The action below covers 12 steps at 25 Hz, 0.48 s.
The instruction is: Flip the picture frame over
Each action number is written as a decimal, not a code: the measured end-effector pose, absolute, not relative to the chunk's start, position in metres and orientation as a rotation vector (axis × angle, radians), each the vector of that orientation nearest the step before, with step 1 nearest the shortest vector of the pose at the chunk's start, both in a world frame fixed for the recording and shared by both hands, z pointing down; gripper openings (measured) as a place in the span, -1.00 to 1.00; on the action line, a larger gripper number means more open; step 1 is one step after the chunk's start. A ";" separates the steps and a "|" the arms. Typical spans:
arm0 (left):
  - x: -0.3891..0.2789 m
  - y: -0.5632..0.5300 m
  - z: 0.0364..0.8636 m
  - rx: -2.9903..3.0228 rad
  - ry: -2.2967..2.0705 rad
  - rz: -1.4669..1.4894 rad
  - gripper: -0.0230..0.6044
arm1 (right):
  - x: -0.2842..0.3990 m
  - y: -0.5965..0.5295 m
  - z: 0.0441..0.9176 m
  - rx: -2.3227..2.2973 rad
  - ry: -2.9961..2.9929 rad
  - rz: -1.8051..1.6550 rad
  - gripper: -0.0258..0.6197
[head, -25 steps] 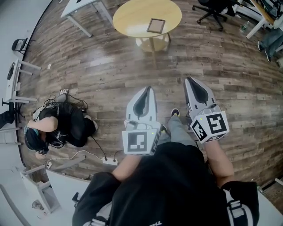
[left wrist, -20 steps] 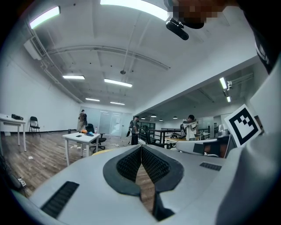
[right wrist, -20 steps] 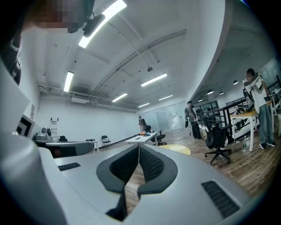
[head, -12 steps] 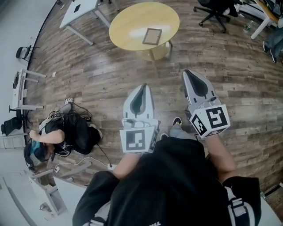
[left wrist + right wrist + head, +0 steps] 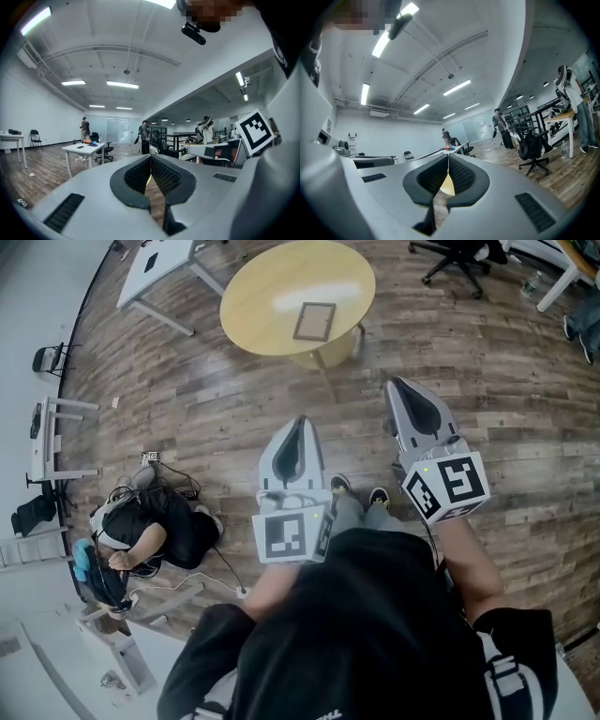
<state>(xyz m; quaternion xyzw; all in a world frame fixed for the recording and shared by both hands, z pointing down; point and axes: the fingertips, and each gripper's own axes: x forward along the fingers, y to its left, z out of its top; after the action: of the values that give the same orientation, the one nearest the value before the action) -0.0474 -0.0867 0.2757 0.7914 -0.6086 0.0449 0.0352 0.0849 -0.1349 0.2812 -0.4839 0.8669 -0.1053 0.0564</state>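
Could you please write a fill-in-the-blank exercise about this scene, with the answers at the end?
1. The frame lies on a ____ yellow table.
2. The left gripper and the right gripper both have their jaws ____.
3. Between each gripper's jaws there is ____.
4. A person crouches on the floor, which is made of ____.
Answers: round; shut; nothing; wood.

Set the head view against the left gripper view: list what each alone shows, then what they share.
Head view only: the picture frame lying flat on the round table, and a crouched person. Left gripper view only: ceiling lights and people standing far off. Both: the left tongs, shut and empty, and the wooden floor.
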 end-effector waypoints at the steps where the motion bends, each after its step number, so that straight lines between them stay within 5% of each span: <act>1: -0.049 -0.093 0.276 2.424 -1.871 0.140 -0.85 | 0.084 -0.140 0.283 -1.473 2.627 -0.324 -0.86; 12: -0.098 -0.176 0.286 2.459 -1.806 0.066 -0.85 | 0.029 -0.214 0.299 -1.540 2.685 -0.293 -0.86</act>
<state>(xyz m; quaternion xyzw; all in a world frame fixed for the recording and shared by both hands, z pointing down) -0.0984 -0.1762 0.2865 0.8050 -0.5912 0.0215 0.0449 0.0292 -0.2135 0.2993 -0.4954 0.8634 -0.0942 0.0162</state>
